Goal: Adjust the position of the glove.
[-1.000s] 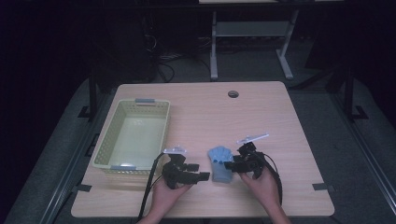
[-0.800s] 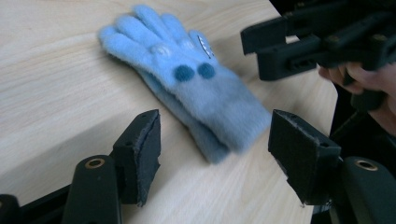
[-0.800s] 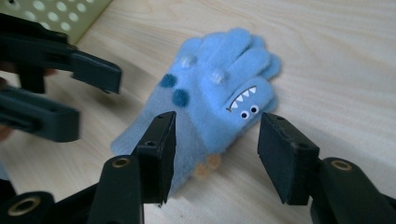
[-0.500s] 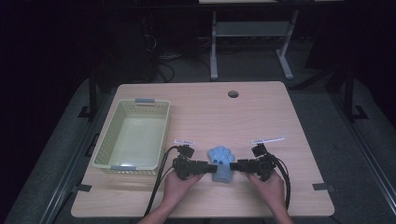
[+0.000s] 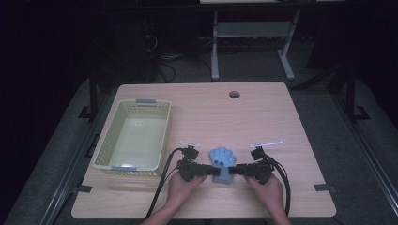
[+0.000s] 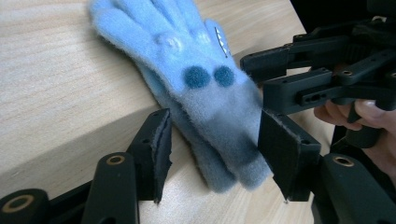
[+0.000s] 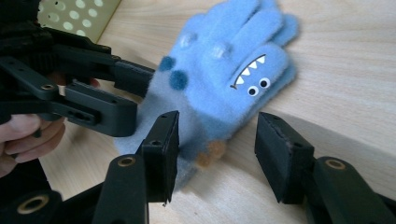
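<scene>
A fuzzy blue monster glove (image 5: 221, 161) lies flat on the wooden table (image 5: 281, 122), fingers pointing away from the person. My left gripper (image 5: 213, 171) comes in level from the left. Its jaws straddle the glove's cuff (image 6: 233, 154) and have just been closing, the pads (image 6: 156, 149) close to the fleece without squeezing it. My right gripper (image 5: 233, 170) comes in from the right and faces the left one. One of its pads (image 7: 163, 144) lies over the cuff's edge (image 7: 196, 149), the other stands clear on the wood. Each gripper shows in the other's view, the right gripper (image 6: 299, 88) and the left gripper (image 7: 107, 93).
A pale yellow-green perforated basket (image 5: 101, 150) stands to the left of the glove, its corner (image 7: 70, 14) in the right gripper view. A cable hole (image 5: 234, 94) sits near the table's far edge. Cables trail from both grippers toward the front edge.
Both grippers have sunk toward the table and now lie level on either side of the glove, tips at its cuff. The left jaws have narrowed around the cuff.
</scene>
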